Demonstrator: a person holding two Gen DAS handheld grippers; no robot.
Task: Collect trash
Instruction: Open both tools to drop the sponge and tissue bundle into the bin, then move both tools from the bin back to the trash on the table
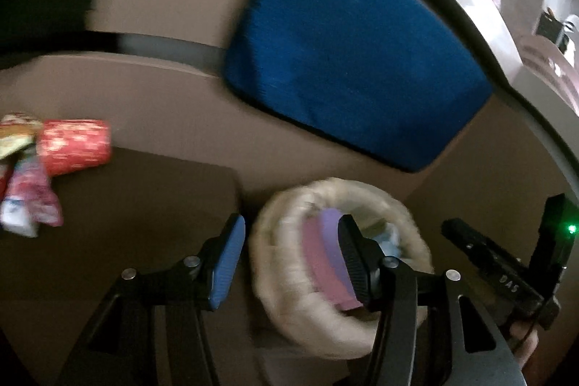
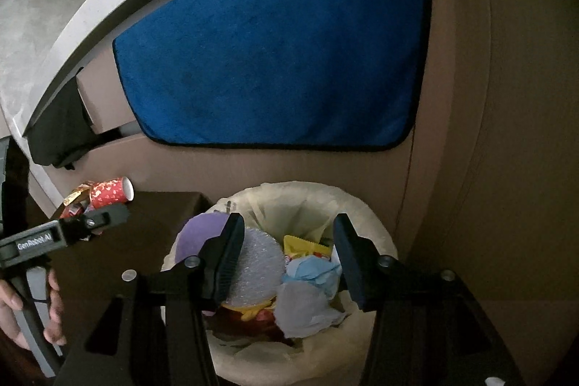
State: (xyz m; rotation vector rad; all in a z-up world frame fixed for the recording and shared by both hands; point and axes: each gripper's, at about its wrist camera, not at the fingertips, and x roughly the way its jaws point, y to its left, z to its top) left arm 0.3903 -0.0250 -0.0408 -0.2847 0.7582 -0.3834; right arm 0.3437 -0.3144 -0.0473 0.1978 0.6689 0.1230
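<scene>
A round bin with a pale liner [image 2: 365, 216] stands on the floor and holds several pieces of trash: a purple disc [image 2: 201, 232], a silvery disc [image 2: 260, 268], blue crumpled paper [image 2: 311, 272] and a grey bag [image 2: 304, 313]. My right gripper [image 2: 286, 259] is open and empty just above the bin. My left gripper [image 1: 289, 263] is open and empty over the bin's left rim [image 1: 267, 223]; it also shows in the right wrist view [image 2: 105, 217]. A red paper cup [image 1: 74, 147] [image 2: 110, 192] and wrappers [image 1: 27, 201] lie on a dark table [image 1: 144, 205].
A blue cloth [image 2: 271, 49] hangs on the brown cabinet front [image 2: 488, 132] behind the bin. A white counter edge [image 2: 72, 35] curves above it. A black cloth [image 2: 61, 136] hangs at the left. The right gripper's body [image 1: 506, 274] shows in the left wrist view.
</scene>
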